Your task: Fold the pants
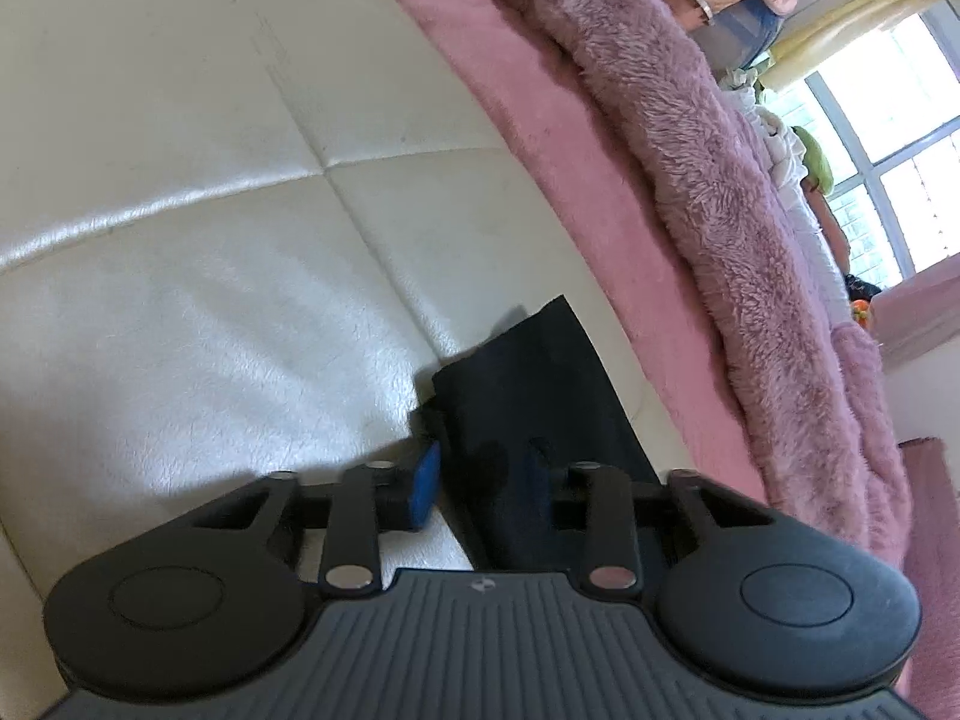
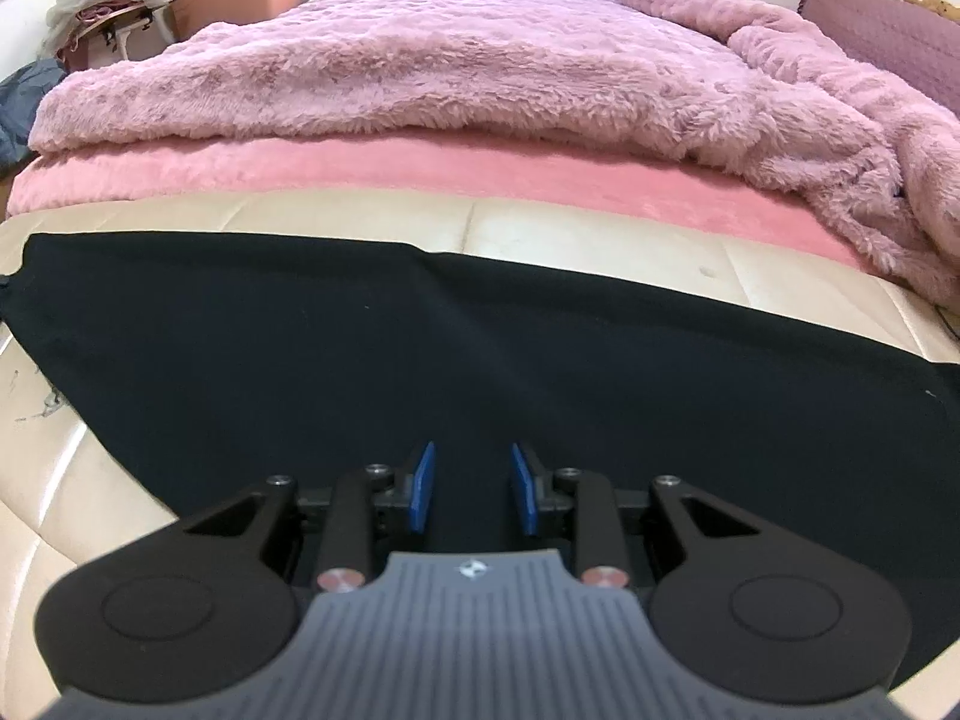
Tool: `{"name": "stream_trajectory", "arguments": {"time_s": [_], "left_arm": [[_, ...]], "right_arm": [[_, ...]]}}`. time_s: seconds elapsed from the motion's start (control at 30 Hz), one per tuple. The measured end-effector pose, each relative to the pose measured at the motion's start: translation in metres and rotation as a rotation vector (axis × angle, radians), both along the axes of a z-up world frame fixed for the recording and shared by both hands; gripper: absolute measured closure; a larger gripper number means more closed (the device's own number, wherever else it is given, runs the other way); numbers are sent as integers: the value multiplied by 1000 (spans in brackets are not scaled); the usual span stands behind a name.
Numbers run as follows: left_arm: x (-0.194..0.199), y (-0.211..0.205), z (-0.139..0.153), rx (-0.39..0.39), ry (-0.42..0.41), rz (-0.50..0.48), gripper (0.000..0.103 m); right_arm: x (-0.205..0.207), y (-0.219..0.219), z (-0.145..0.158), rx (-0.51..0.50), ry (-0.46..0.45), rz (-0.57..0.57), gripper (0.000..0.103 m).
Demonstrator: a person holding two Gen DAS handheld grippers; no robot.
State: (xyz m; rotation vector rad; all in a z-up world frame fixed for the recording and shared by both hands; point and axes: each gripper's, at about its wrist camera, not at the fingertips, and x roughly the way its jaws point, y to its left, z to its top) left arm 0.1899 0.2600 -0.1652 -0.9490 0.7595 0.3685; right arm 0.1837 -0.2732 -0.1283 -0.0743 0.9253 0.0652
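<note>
At the foot of the bed, black pants lie flat on a cream leather bench.

The bench is glossy and quilted with seams; behind it a smooth pink sheet and a shaggy mauve blanket cover the bed. The pants are matte, dark, spread wide. The right tool hovers over them with blue pads apart. The left tool is open around a narrow pant end, one pad hidden by cloth.
</note>
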Motion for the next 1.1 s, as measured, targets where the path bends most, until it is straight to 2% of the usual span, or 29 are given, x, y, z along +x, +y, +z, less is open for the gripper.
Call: {"name": "stream_trajectory", "arguments": {"time_s": [0.03,0.1,0.2,0.33,0.5,0.63,0.7,0.83,1.0,1.1], "left_arm": [[0,-1,0,22,22,14,99],[-5,0,1,10,5,41,100],[-8,1,12,65,-11,39,100],[-24,22,33,110,-18,58,100],[-42,56,67,227,-28,91,100],[-51,68,95,276,-54,82,101],[-50,54,111,319,-76,35,101],[-50,9,143,419,-149,-69,101],[-37,-73,176,565,-226,-232,101],[-28,-128,187,666,-262,-326,101]], "right_arm": [[-2,-3,1,-3,-2,-7,79],[-6,-8,3,-9,-4,-22,79],[-11,-15,6,-23,11,-26,79],[-22,-14,7,-26,30,-2,79],[-37,12,2,22,62,74,79],[-43,42,-8,51,92,149,80],[-44,55,-10,41,88,172,77],[-46,63,-3,61,70,192,79],[-48,51,10,145,63,132,79],[-50,45,14,167,56,91,79]]}}
